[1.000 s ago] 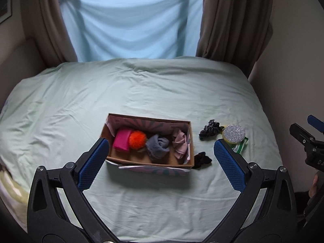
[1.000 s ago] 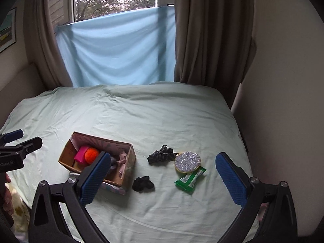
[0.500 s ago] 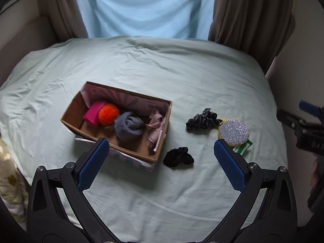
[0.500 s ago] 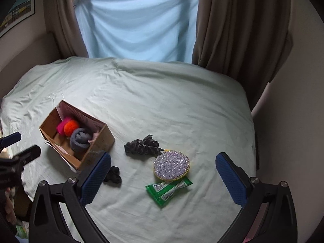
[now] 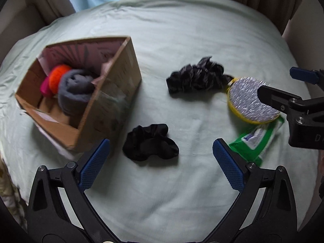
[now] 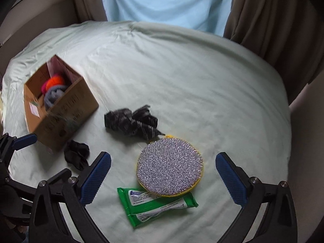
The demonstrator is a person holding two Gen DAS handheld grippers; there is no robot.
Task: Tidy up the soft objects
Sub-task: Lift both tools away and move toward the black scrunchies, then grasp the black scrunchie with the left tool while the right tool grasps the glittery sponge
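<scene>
Both jaws of the left hand-held gripper (image 5: 161, 158) are being held wide apart and empty over the bed (image 5: 182, 30), with the cardboard box (image 5: 113, 109) lying to its left, already holding rolled soft things. Straight ahead, between the spread fingers, the small black scrunchie (image 5: 150, 141) is lying, its long axis crosswise. The right hand-held gripper (image 6: 163, 172), likewise open, is being aimed at the glittery round pad (image 6: 170, 167), so the left is judged nearer.
</scene>
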